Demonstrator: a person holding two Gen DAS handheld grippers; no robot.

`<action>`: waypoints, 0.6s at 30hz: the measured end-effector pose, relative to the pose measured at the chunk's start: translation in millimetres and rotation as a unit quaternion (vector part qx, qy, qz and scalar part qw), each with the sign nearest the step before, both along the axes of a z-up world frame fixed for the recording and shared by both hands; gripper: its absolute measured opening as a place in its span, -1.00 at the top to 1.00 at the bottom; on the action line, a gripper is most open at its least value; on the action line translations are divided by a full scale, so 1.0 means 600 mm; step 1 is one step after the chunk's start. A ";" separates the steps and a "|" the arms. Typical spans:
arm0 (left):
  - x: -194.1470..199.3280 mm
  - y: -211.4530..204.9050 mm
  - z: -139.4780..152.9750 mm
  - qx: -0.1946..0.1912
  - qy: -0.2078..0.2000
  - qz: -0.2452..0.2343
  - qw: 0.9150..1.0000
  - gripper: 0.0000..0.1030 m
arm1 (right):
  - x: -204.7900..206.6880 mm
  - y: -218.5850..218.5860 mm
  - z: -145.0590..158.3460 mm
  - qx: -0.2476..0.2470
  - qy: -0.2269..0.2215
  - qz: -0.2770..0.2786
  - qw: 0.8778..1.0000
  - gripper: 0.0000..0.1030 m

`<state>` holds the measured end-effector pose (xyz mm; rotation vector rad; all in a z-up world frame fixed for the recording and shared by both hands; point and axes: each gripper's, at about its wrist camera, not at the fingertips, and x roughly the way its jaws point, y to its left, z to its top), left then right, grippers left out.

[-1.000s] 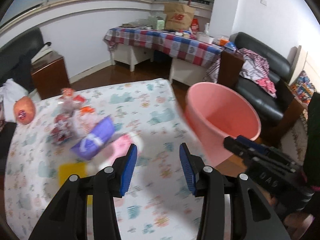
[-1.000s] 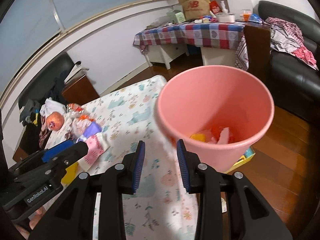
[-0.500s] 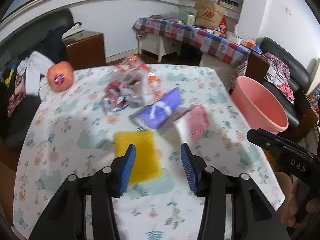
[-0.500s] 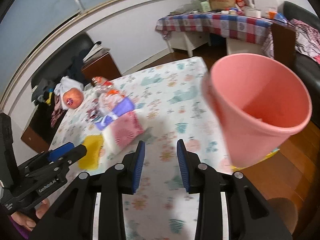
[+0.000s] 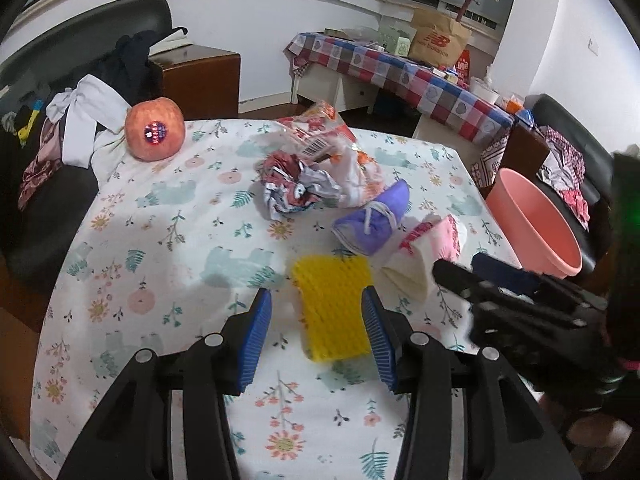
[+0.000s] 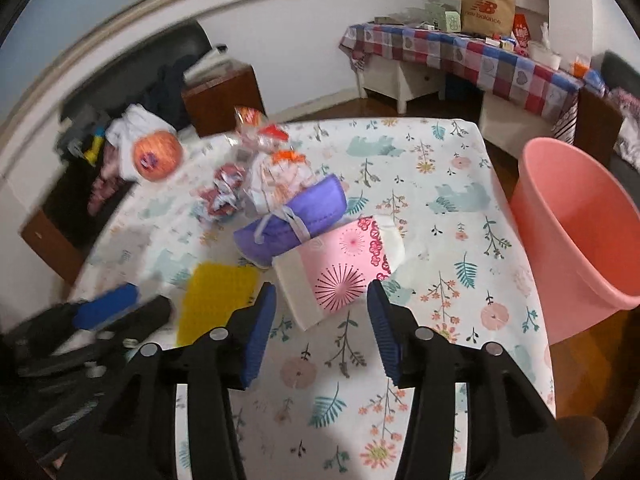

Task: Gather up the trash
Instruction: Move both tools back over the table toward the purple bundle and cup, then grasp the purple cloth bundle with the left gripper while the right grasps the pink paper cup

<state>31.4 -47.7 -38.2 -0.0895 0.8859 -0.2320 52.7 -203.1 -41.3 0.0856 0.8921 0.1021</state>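
Left gripper (image 5: pixel 317 334) hangs wide open over the yellow sponge (image 5: pixel 334 306), gripping nothing. Right gripper (image 6: pixel 322 330), jaws opening and empty, frames the pink tissue pack (image 6: pixel 342 266), its near end lying between the blue pads. At eleven o'clock of the pack: one purple mask (image 6: pixel 292 218), one crumpled wrapper (image 6: pixel 224 196), one plastic bag (image 6: pixel 276 168), blurred. One apple (image 6: pixel 157 155). One pink bin (image 6: pixel 580 236) at three o'clock, rim cut off, contents hidden.
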 end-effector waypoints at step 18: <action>0.110 -0.039 -0.016 -0.009 0.019 -0.122 0.992 0.10 | 0.004 -0.087 -0.036 0.021 0.035 -0.077 0.996 0.06</action>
